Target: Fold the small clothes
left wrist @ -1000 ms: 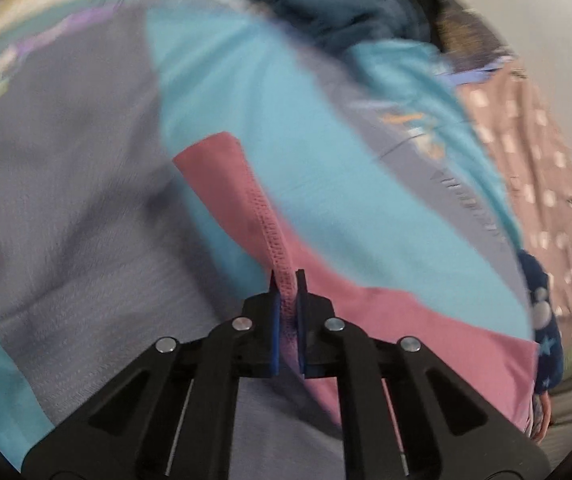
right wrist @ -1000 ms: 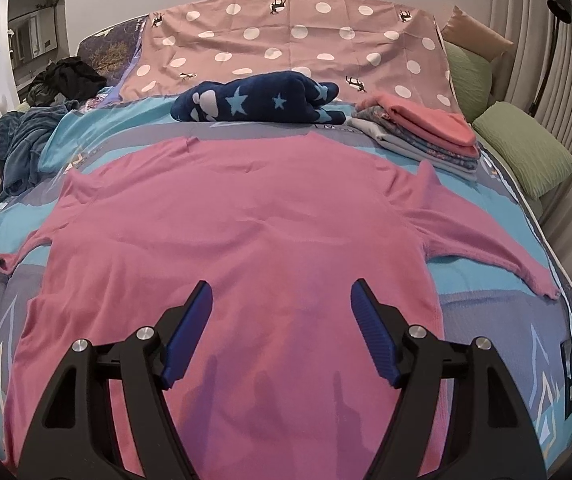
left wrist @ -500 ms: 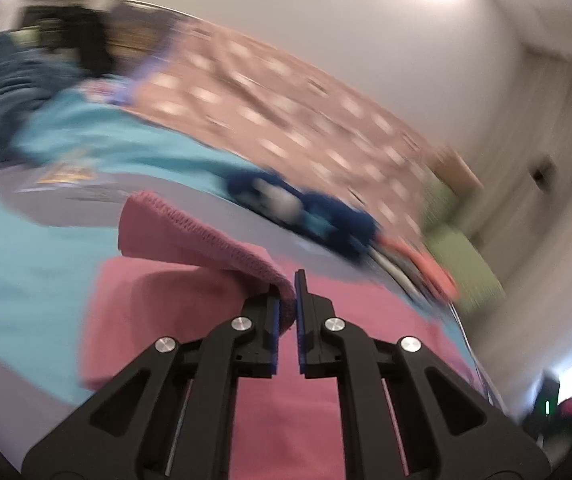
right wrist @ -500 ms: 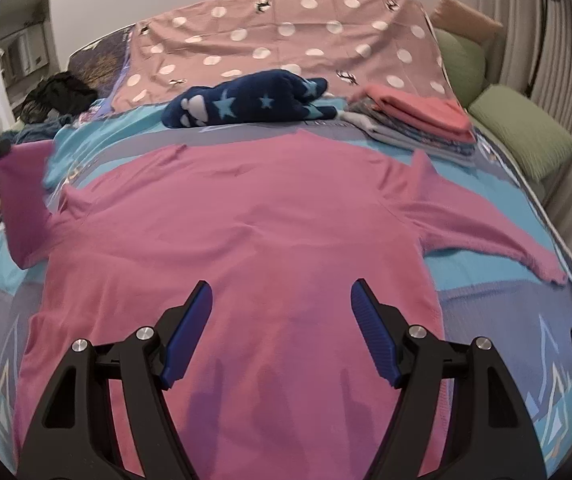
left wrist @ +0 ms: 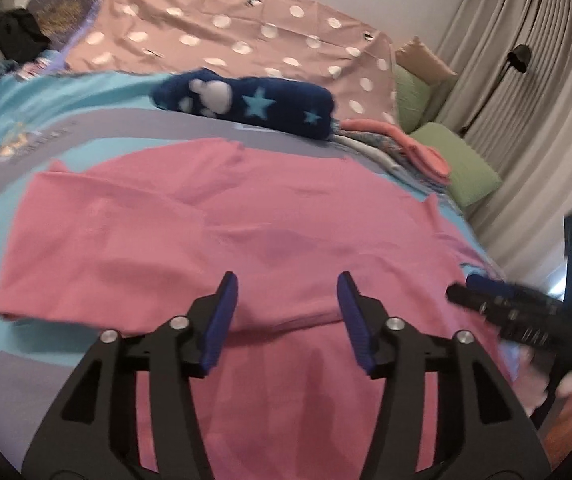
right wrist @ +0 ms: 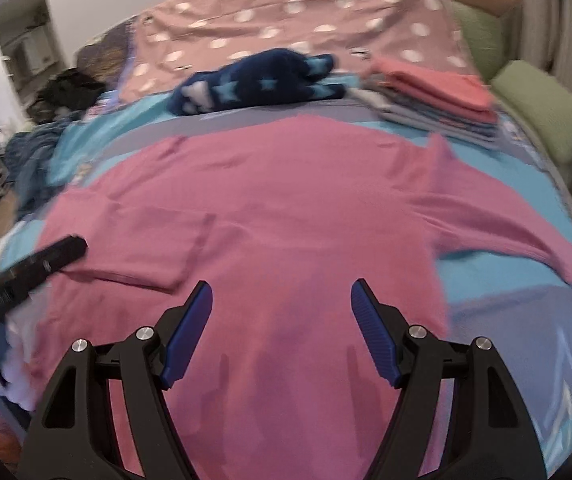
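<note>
Pink shirt flat below left hand-held gripper — jaws opening, empty.

Shirt lay flat across the middle of the bed, hem toward the cameras, neck away. Its left sleeve was folded in on top of the body; right sleeve lay spread out to the right on the cover. Behind the shirt: rolled blanket at centre, stack of folded clothes right of it. Spotted sheet behind both, pillows at the far right edge. Heap of clothes far left. Left gripper and right gripper were both over the shirt's lower half, left one's jaws opening, nothing between.
</note>
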Demonstrator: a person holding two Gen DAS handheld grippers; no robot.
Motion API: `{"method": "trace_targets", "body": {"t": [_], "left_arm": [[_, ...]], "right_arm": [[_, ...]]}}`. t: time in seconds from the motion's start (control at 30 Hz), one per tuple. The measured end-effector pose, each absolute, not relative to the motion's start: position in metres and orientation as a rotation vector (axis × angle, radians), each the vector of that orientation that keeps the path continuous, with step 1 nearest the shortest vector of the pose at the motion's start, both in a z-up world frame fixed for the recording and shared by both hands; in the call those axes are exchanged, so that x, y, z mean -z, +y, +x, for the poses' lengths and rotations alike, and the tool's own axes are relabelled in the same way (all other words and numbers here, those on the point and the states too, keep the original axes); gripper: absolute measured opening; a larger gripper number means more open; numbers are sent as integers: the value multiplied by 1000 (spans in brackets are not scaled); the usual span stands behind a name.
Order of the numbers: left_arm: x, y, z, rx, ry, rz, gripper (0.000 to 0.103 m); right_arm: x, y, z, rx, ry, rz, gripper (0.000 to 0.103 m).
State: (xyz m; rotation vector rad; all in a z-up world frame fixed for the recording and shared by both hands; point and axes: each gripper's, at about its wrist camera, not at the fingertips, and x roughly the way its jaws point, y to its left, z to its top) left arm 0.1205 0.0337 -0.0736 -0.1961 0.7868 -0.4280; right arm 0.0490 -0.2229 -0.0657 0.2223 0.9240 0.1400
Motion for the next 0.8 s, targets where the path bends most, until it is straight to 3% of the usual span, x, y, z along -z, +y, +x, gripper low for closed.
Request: {"method": "trace_targets", "body": {"t": [0.07,0.27,0.47,0.53,0.57,0.6,0.8], "left_arm": [[70,53,110,353,765,-153,62],[77,121,88,139,769,-150,67],[92,167,92,-15,807,-192,68],[97,175,101,-61,813,-202,69],[99,178,105,-80,818,-209,69],[100,178,107,-84,821,-218,69],[98,163,117,-48,815,-189,73]], "right_arm": [[66,-217,62,-218,954,265,73],[85,-202,89,-441,1060,441,72],[97,-159,116,-517,1084,315,71],[100,-149,122,-507,1056,295,49],[100,-147,125,-514,1053,325,23],[100,-150,128,-509,1056,360,5],[26,-209,116,-537,789,533,1]]}}
